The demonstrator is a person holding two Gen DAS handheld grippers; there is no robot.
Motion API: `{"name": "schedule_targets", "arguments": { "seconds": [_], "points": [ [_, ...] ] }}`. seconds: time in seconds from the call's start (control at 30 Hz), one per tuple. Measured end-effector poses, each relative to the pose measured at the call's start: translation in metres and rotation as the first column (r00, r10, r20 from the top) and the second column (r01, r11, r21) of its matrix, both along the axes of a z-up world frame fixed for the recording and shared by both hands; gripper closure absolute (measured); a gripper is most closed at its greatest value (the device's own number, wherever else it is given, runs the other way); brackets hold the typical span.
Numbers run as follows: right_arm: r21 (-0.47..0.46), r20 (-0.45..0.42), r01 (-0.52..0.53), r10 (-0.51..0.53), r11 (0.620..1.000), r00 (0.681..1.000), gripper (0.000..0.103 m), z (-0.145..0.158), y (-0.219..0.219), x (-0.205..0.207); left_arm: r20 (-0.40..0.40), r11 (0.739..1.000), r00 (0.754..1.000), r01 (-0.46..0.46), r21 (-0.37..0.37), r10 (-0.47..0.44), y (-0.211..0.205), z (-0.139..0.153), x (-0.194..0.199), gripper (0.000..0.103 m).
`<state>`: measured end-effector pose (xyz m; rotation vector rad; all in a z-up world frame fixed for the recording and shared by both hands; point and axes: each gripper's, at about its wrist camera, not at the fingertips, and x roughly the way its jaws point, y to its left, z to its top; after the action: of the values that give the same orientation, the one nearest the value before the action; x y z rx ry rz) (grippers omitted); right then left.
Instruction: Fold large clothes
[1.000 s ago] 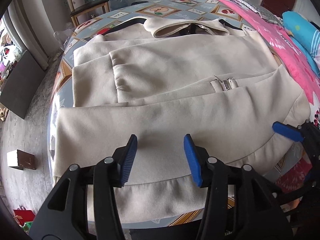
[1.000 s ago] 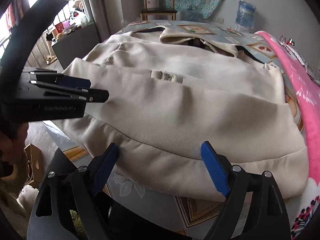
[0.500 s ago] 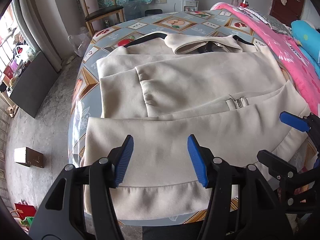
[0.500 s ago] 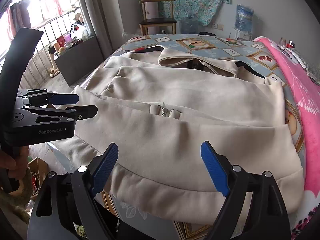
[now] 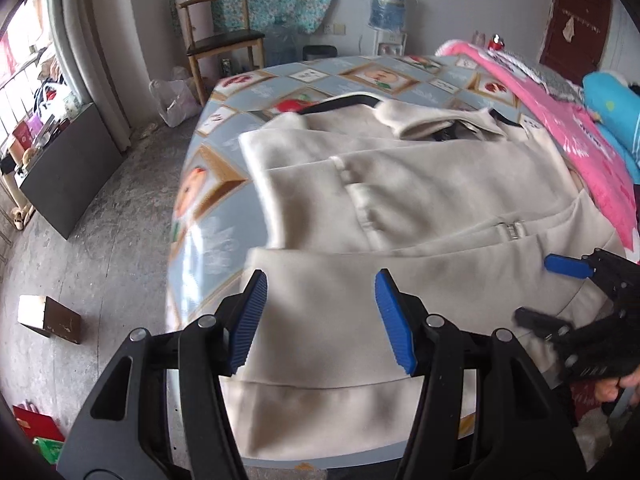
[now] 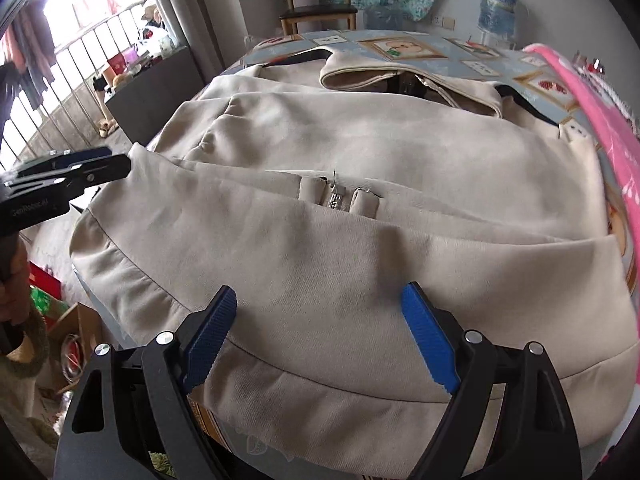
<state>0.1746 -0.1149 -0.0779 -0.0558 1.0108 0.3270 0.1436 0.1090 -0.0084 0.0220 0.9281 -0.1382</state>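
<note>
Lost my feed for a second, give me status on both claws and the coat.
Left claw open, empty. Right claw open, empty. Beige coat flat on table, sleeves folded across, hem overhanging near edge. Nothing blocking.

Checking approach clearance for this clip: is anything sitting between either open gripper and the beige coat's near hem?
Nothing visible does. The left gripper and right gripper both hang open right over the near hem of the beige coat, with only coat fabric showing between their fingers. The coat lies partly folded on the patterned table.
</note>
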Motion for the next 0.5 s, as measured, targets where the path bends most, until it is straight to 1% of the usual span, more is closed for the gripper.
{"name": "schedule_targets", "arguments": {
  "seconds": [0.07, 0.13, 0.17, 0.2, 0.27, 0.3, 0.37, 0.4, 0.47, 0.5],
  "points": [
    [0.018, -0.008, 0.001, -0.001, 1.0, 1.0, 0.02, -0.001, -0.003, 0.001, -0.024, 0.998, 1.0, -0.021, -0.067, 0.02, 0.031, -0.01, 0.0, 0.049],
    [0.018, -0.009, -0.003, 0.003, 1.0, 1.0, 0.02, -0.002, -0.002, 0.001, -0.063, 0.991, 0.998, -0.03, -0.132, 0.022, 0.051, -0.018, 0.005, 0.049],
    [0.009, -0.008, -0.008, 0.008, 1.0, 1.0, 0.02, -0.003, 0.0, 0.001, -0.085, 0.982, 0.996, -0.023, -0.19, 0.007, 0.061, -0.024, 0.009, 0.049],
    [0.002, -0.007, -0.01, 0.01, 1.0, 1.0, 0.02, -0.003, 0.001, 0.001, -0.1, 0.974, 0.995, -0.016, -0.228, -0.007, 0.067, -0.028, 0.012, 0.049],
    [-0.008, -0.007, -0.012, 0.012, 1.0, 1.0, 0.02, -0.003, 0.003, 0.001, -0.119, 0.941, 0.992, -0.007, -0.338, -0.035, 0.078, -0.036, 0.022, 0.05],
    [-0.011, -0.007, -0.012, 0.012, 1.0, 1.0, 0.02, -0.004, 0.003, 0.001, -0.125, 0.928, 0.991, -0.006, -0.372, -0.044, 0.08, -0.04, 0.025, 0.051],
    [-0.012, -0.009, -0.01, 0.01, 1.0, 1.0, 0.02, -0.003, 0.003, 0.001, -0.131, 0.905, 0.989, 0.001, -0.425, -0.063, 0.083, -0.045, 0.036, 0.052],
    [-0.012, -0.01, -0.008, 0.008, 1.0, 1.0, 0.02, -0.003, 0.003, 0.002, -0.128, 0.9, 0.989, 0.009, -0.436, -0.073, 0.083, -0.046, 0.041, 0.052],
    [-0.015, -0.01, -0.005, 0.005, 1.0, 1.0, 0.02, -0.003, 0.004, 0.002, -0.125, 0.879, 0.986, 0.036, -0.476, -0.108, 0.082, -0.049, 0.051, 0.056],
    [-0.017, -0.01, -0.004, 0.004, 1.0, 1.0, 0.02, -0.003, 0.004, 0.002, -0.127, 0.872, 0.985, 0.04, -0.487, -0.117, 0.08, -0.051, 0.056, 0.058]
  ]
}}
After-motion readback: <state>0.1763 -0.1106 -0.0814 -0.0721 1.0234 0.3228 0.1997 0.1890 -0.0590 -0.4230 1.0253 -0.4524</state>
